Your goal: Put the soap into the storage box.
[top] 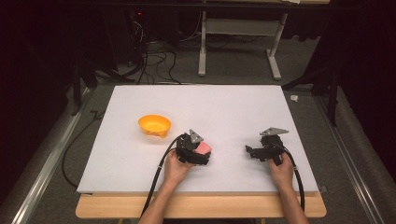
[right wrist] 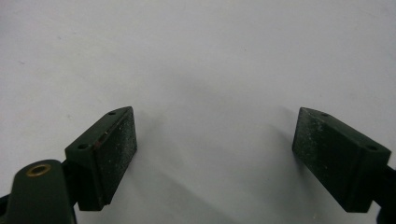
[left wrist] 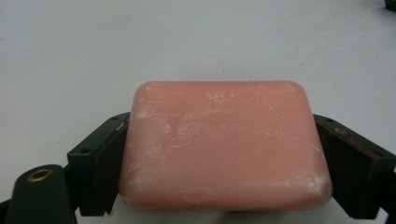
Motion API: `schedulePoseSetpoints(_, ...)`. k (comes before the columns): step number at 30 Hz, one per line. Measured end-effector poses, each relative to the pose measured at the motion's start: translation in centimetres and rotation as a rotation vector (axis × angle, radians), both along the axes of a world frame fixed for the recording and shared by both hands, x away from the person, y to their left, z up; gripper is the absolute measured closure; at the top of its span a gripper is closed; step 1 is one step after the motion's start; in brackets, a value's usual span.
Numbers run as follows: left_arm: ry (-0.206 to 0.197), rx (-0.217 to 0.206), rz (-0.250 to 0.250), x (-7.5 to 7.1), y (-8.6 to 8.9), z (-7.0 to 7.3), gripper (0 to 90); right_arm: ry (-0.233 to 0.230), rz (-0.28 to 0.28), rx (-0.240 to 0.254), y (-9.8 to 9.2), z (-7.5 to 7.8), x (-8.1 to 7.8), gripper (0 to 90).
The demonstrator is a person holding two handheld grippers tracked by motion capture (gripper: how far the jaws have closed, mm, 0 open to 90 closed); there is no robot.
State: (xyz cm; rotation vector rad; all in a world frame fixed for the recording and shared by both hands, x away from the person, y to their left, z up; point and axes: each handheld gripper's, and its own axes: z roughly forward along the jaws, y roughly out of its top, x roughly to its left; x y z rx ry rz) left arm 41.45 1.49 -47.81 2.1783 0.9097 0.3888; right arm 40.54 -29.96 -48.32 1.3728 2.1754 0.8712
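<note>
White board [top: 140, 158]: left gripper [top: 203, 150] clamps pink soap [left wrist: 224, 144], hiding its sides; right gripper [right wrist: 215, 154] gapes wide.

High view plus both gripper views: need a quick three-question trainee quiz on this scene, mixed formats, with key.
1. True or false: the left gripper is shut on the pink rectangular soap bar.
2. Multiple choice: the orange plastic bowl on the white table board is: A) held by the right gripper; B) standing free, to the left of both grippers; C) on top of the soap bar.
3. Fill in: the right gripper's jaws are ____ with nothing between them.

Key: 1 true; 2 B; 3 open.
</note>
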Motion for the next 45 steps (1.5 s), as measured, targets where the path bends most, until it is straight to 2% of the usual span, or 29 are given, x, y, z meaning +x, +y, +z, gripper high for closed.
schedulePoseSetpoints(3,-0.011,-0.03,0.012,-0.2,0.6,0.7,13.6,0.0,0.0,0.0,0.0,0.0,0.0,14.4)
schedulePoseSetpoints(8,-0.034,-0.056,0.018,-0.9,1.6,2.0,13.6,0.0,0.0,0.0,0.0,0.0,0.0,14.5)
schedulePoseSetpoints(19,-0.042,-0.102,0.059,-1.2,3.4,3.3,13.6,-0.001,0.001,-0.001,0.0,0.0,0.0,14.5)
schedulePoseSetpoints(39,-0.071,-0.139,0.147,-1.7,7.5,5.4,13.6,-0.001,0.0,-0.001,0.0,0.0,0.0,14.5)
schedulePoseSetpoints(45,-0.085,-0.135,0.171,-1.8,8.5,6.1,13.6,-0.002,0.001,-0.002,0.0,0.0,0.0,14.5)
